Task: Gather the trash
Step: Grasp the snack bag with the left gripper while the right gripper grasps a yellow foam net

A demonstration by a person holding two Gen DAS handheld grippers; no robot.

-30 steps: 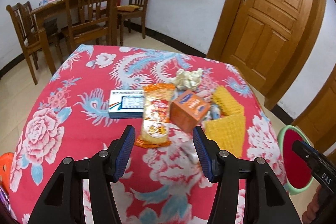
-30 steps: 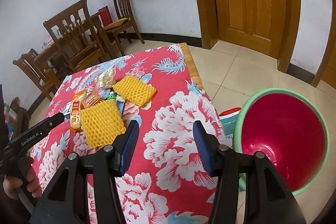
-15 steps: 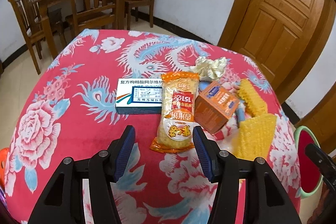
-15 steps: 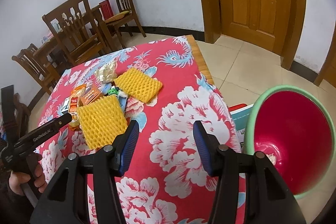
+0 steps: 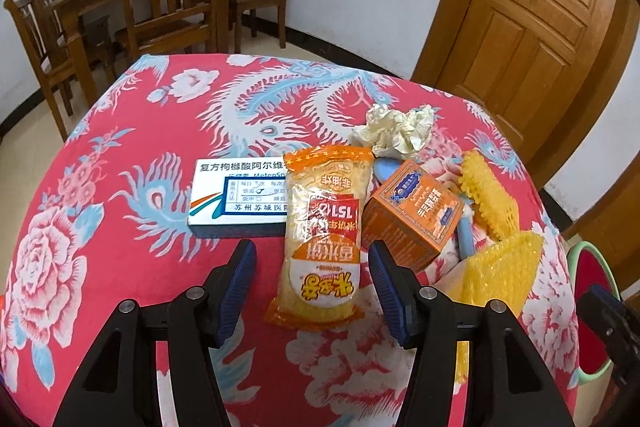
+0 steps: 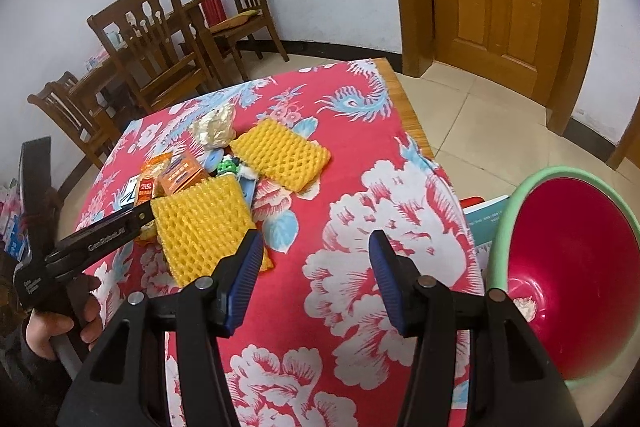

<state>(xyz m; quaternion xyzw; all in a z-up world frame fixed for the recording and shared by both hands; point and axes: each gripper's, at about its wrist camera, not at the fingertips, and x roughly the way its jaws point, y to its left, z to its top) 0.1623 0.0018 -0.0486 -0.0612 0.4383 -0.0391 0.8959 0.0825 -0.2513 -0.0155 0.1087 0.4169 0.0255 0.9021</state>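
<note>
Approach step: the left gripper [image 5: 312, 285], wide open and empty, straddles the orange snack packet [image 5: 322, 239], apparently needing lowering and closing, while the right gripper [image 6: 316, 281] hangs open, empty.

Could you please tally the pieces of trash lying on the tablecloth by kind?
Yellow foam fruit nets: 2
Cardboard boxes, one white and blue, one orange: 2
Snack packet: 1
Crumpled paper ball: 1
Small bits tucked between them: cannot tell
Total clearly countable: 6
</note>
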